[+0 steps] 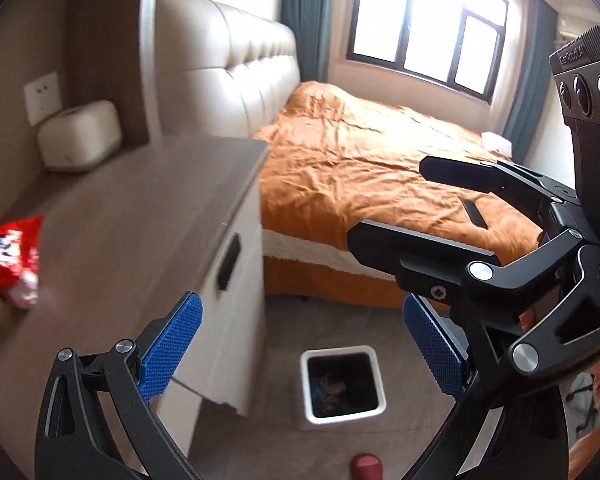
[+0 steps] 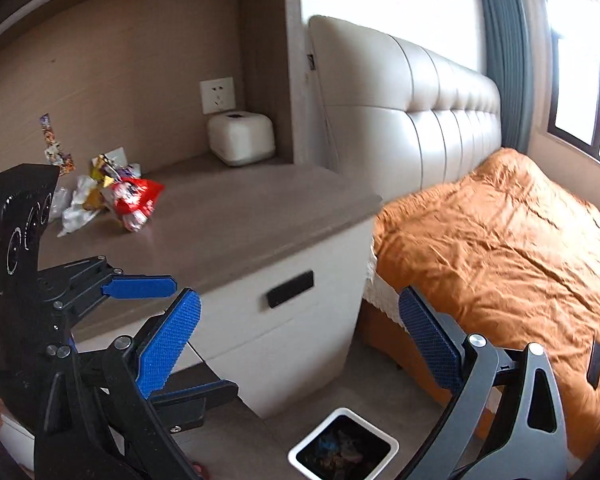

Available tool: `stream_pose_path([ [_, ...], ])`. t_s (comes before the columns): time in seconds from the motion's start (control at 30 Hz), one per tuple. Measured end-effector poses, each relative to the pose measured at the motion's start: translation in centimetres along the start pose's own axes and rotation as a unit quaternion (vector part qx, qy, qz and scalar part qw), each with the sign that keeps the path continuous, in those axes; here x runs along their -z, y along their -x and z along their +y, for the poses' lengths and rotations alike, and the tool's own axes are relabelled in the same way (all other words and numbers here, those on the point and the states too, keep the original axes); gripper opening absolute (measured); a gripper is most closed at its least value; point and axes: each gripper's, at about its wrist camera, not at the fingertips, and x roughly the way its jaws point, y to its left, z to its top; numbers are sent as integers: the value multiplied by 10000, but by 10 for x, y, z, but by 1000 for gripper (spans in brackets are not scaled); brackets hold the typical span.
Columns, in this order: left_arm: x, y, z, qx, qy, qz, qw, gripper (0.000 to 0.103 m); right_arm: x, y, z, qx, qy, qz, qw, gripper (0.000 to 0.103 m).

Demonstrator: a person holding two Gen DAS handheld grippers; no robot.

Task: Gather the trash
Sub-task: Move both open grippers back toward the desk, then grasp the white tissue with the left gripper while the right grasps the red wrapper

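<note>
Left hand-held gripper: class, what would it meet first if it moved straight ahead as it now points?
Probably the nightstand's front corner, between the left hand-held gripper's open fingers; depth is unclear, so it might pass beside it toward the floor.

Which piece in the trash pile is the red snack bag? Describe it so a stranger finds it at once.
Start at the orange bed, then move to the cabinet beside its headboard. On the cabinet top, away from the white tissue box, lies a heap of wrappers. The red snack bag is on the side of the heap nearest the tissue box, the only bright red piece among white and yellow scraps.
</note>
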Motion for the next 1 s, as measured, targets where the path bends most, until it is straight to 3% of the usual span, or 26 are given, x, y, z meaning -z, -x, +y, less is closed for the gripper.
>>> stream_pose_path([
  [0.3,-4,100,100,-1090,566,-364,9918,99,-66,-5,91,-748,481,-391,9953,99],
  [0.43,8,140,151,-1707,854,-415,9807,99,-85,-17,138,-1102,743,-430,9902,99],
  [0.63,38,168,224,-2299,1225,-346,9649,99,-108,-38,204,-1472,1152,-495,9811,99],
  [0.83,53,161,277,-2440,1344,-193,9602,99,-111,-74,244,-1350,1414,-317,9802,99],
  [1.0,60,140,302,-2332,1254,6,9643,99,-105,-114,253,-1085,1531,-79,9822,99],
])
